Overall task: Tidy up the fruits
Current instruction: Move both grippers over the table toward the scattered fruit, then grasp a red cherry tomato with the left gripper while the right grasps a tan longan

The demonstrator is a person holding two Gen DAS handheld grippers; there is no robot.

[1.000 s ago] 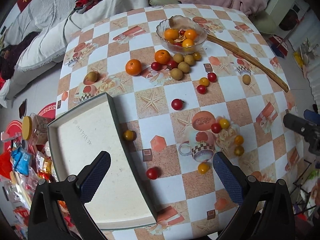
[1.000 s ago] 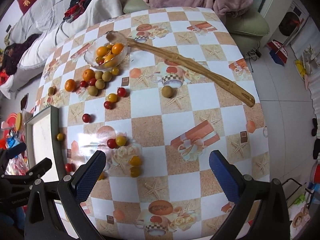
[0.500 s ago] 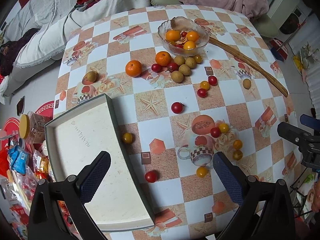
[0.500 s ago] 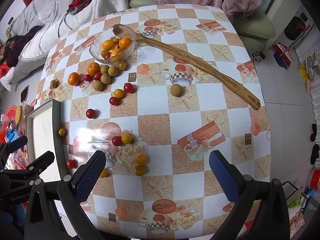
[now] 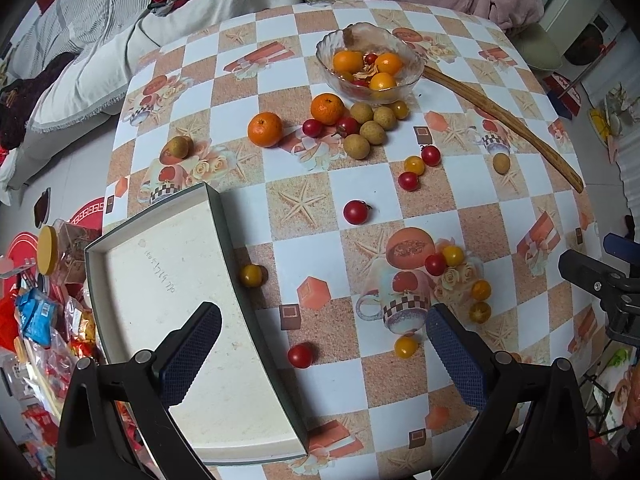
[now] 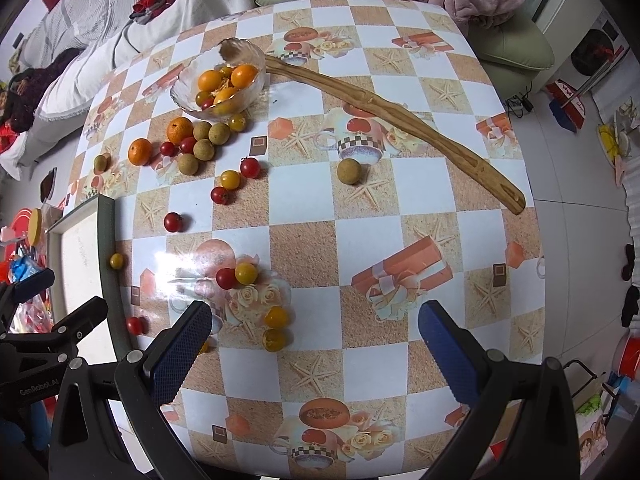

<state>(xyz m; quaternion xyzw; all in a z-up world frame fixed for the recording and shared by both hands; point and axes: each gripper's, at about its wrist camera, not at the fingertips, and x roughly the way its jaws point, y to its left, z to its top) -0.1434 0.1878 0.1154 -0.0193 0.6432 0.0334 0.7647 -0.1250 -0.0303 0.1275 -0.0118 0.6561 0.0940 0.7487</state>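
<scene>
L tongs [image 5: 322,346] higher; bowl [image 5: 370,65] w/ oranges.

Left gripper [image 5: 322,354] hangs low in its frame, jaws spread wide, dark blue pads [image 5: 190,354] facing each other with nothing between them. Right gripper [image 6: 316,350] likewise, jaws wide apart at the bottom of its frame, blue pads [image 6: 182,354] bare, gripping nothing.

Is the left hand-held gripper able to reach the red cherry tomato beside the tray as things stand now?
Probably yes. The left hand-held gripper is open, the red cherry tomato lies just ahead between its fingers, and the tray wall stands beside it, not across the way.
</scene>
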